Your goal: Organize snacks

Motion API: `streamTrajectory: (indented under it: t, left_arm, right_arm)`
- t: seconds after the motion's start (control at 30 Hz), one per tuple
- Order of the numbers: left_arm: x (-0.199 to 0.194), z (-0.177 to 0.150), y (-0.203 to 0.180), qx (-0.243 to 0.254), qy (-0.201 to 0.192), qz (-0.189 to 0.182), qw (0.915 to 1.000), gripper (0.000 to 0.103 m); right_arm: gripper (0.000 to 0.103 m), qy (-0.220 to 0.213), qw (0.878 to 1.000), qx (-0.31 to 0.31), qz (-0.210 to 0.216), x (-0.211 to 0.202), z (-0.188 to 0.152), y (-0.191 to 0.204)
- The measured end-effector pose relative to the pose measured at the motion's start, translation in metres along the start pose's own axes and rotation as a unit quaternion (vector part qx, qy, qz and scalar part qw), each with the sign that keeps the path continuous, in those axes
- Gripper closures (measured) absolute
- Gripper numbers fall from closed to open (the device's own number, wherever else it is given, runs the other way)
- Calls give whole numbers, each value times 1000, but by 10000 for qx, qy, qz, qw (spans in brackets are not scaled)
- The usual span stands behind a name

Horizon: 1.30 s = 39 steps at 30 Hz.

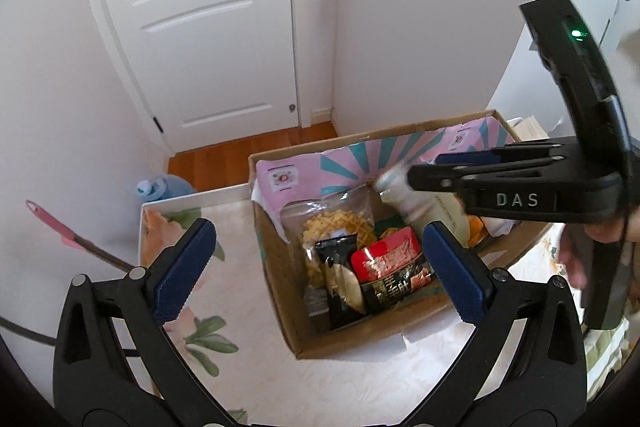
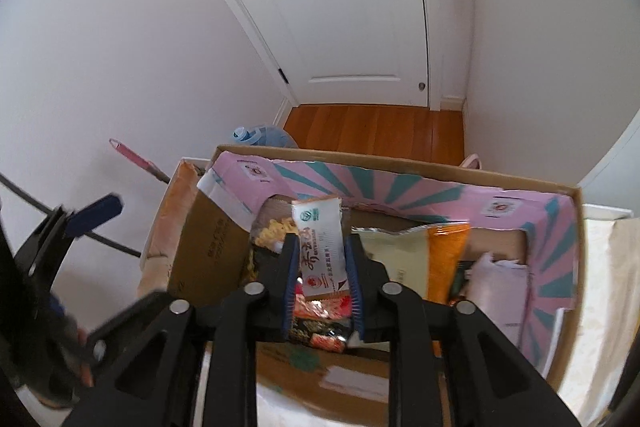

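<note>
Blue ribbed pads of the right gripper (image 2: pixel 322 281) pinch a slim white glossy snack packet (image 2: pixel 322 247) above the cardboard box (image 2: pixel 400 167). At nine o'clock, the left gripper (image 1: pixel 316 271) gapes wide, empty, over crinkly foil bags (image 1: pixel 384 271) inside the box on the floral-covered bench (image 1: pixel 240 307).

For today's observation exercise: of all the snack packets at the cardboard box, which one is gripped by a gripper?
The white packet with a green logo: the right gripper clamps it above the cardboard box; the other snacks lie loose inside.
</note>
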<state>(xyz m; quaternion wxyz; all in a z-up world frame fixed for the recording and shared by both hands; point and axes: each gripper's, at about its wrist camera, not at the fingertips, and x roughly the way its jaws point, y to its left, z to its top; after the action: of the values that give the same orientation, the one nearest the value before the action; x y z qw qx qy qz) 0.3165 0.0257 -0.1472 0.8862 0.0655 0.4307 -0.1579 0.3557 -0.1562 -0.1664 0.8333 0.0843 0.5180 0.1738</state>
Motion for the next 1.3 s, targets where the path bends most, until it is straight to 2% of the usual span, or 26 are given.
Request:
streamTrajectory:
  t: [0.03, 0.1, 0.23, 0.4, 0.7, 0.93, 1.03, 1.1, 1.3]
  left_arm:
    - [-2, -1, 0, -11, 1, 21, 10000, 1]
    - [-6, -5, 1, -35, -14, 58, 10000, 1]
    - [-22, -12, -3, -140, -96, 163, 9997, 0]
    - [-53, -18, -14, -327, -288, 285, 9986, 1]
    - [-130, -27, -42, -542, -894, 444, 9935, 0]
    - [-193, -35, -56, -746, -1516, 539, 9841, 0]
    - [-210, -37, -63, -788, -1687, 683, 9801, 0]
    - [-217, -39, -67, -811, -1767, 755, 9780, 0]
    - [-226, -47, -80, -762, -1892, 781, 9758, 0]
  right_arm:
    - [39, -16, 10000, 59, 16, 2, 0, 0]
    - [8, -80, 9998, 165, 61, 2, -1, 0]
    - [8, -243, 9993, 274, 91, -11, -8, 0]
    - [8, -417, 9991, 87, -75, -42, -21, 2]
    - [8, -1070, 9924, -122, -589, -138, -66, 3]
    - [8, -1818, 9771, -119, -1101, -218, -105, 12]
    - [7, -2080, 9697, -62, -1277, -237, -115, 14]
    - [0, -2209, 9650, -42, -1411, -248, -120, 17]
    - [0, -2599, 9497, -4, -1745, -267, -135, 22]
